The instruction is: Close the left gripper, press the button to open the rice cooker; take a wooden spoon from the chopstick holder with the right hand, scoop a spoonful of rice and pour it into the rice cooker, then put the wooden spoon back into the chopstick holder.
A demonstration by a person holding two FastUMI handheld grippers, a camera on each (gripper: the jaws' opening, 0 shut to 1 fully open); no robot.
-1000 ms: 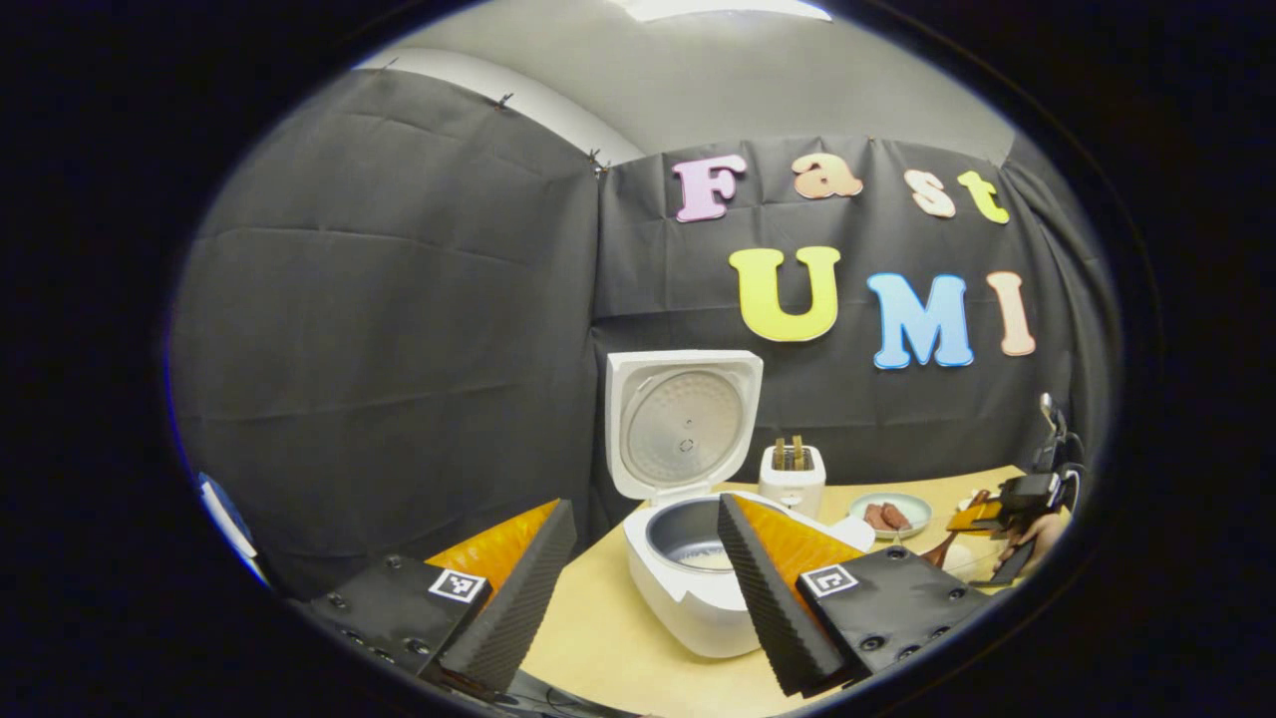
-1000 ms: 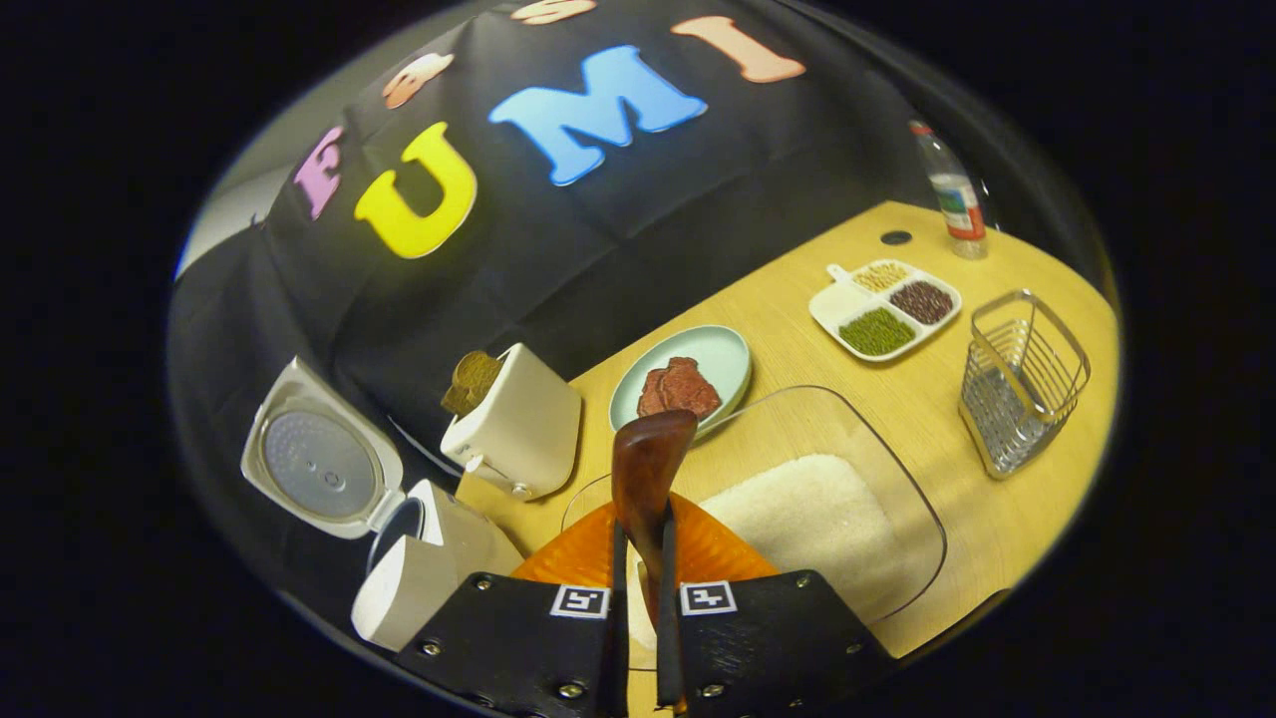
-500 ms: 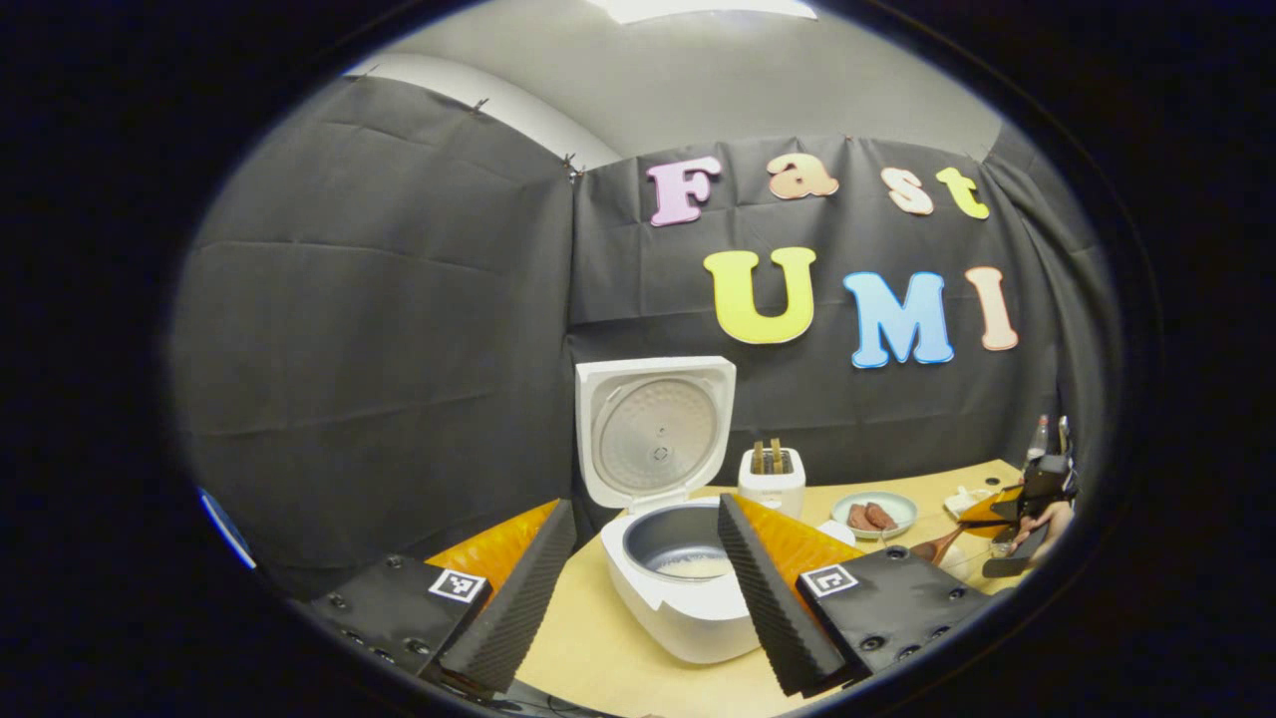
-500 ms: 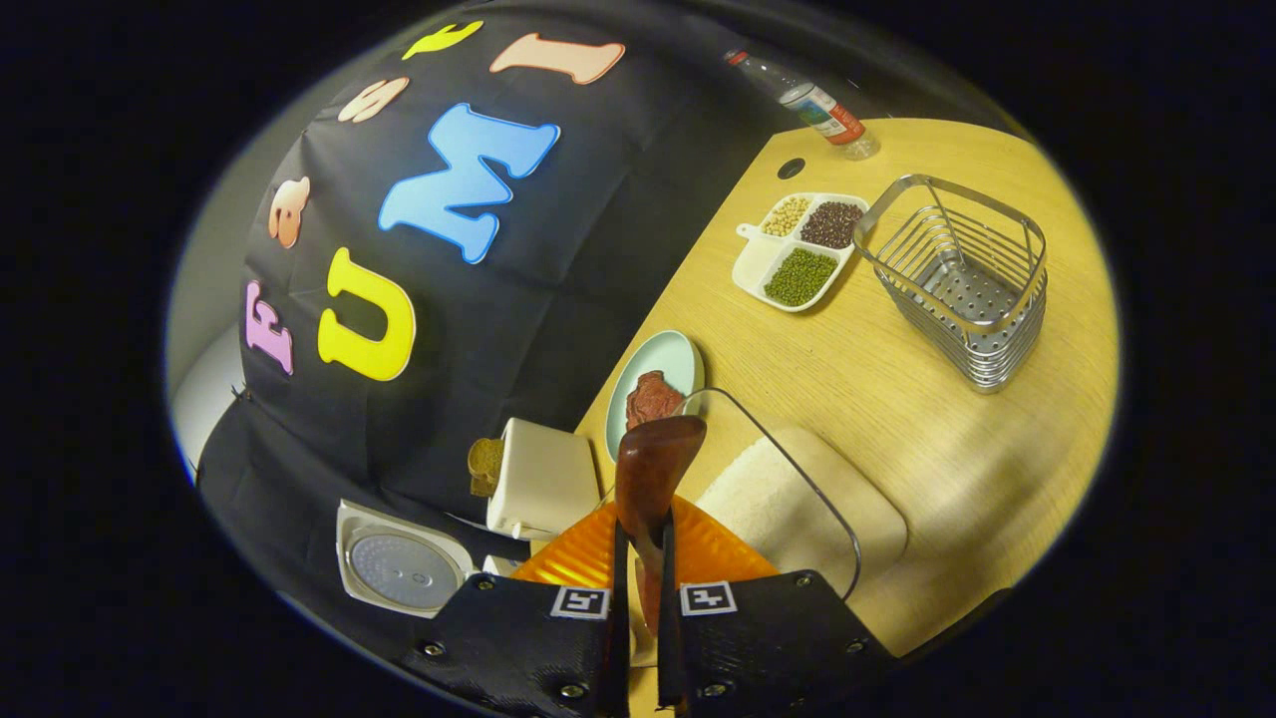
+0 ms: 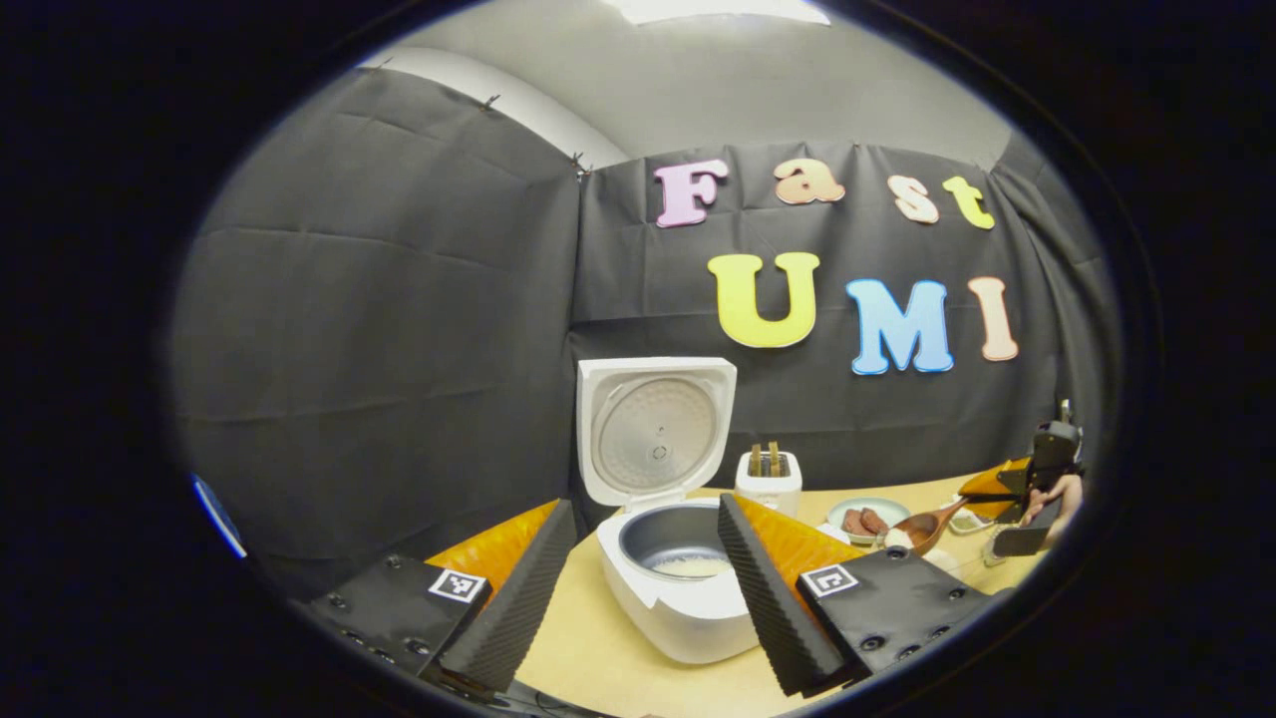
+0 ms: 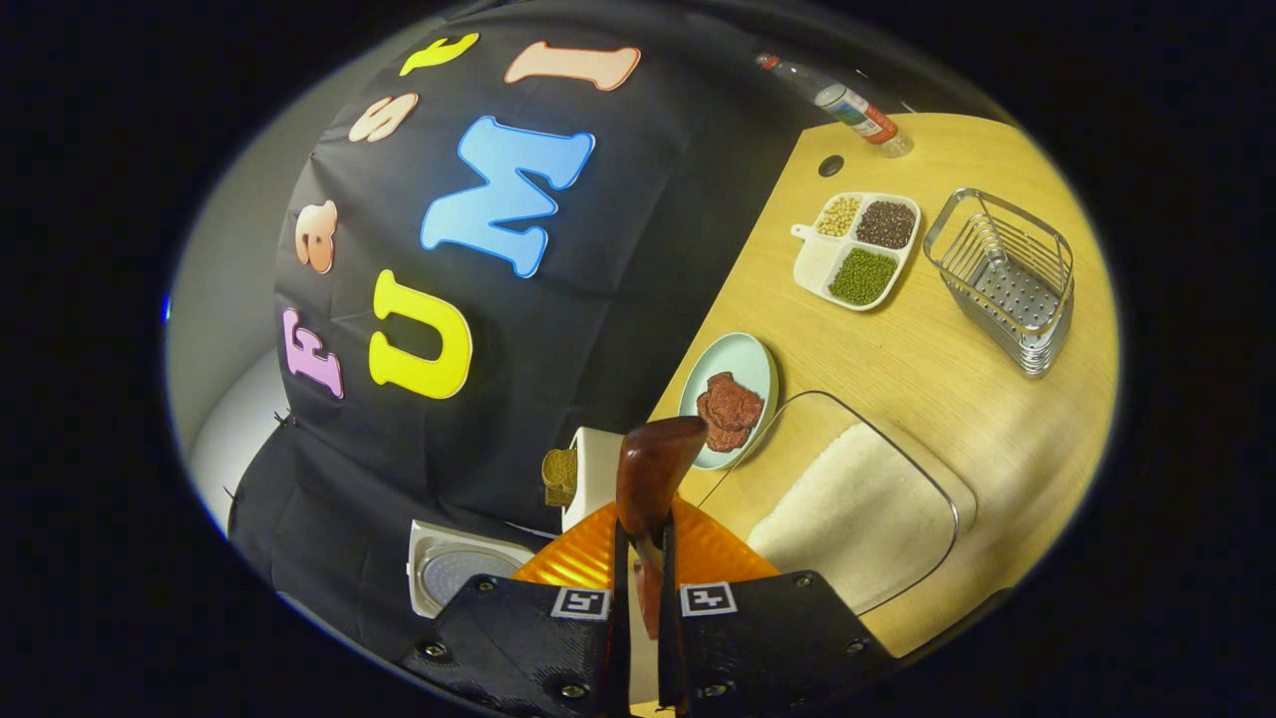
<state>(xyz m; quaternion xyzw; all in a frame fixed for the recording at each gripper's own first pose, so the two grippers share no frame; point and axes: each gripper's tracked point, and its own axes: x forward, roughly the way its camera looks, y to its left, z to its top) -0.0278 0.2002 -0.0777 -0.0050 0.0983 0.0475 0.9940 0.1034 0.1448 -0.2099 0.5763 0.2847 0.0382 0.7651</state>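
Note:
The white rice cooker [image 5: 678,618] stands open, lid [image 5: 655,431] upright, a little rice at the bottom of its grey pot. My left gripper [image 5: 645,509] hangs open in front of it, a finger on each side, holding nothing. My right gripper [image 6: 640,538] is shut on the handle of the wooden spoon [image 6: 650,469], whose bowl points ahead over the edge of the glass rice dish [image 6: 859,514]. In the left gripper view the right gripper [image 5: 1002,489] holds the spoon [image 5: 922,526] up at the far right. The wire chopstick holder [image 6: 1005,279] stands empty.
A white toaster [image 5: 768,481] with toast stands right of the cooker. Beside it lies a pale green plate of meat [image 6: 733,394]. Farther along the wooden table [image 6: 927,369] are a divided tray of beans [image 6: 857,249] and a bottle [image 6: 847,102].
My right gripper has lifted and turned with the spoon, so the rice dish and the holder have slid in its view. In the left gripper view the spoon now sits higher above the table.

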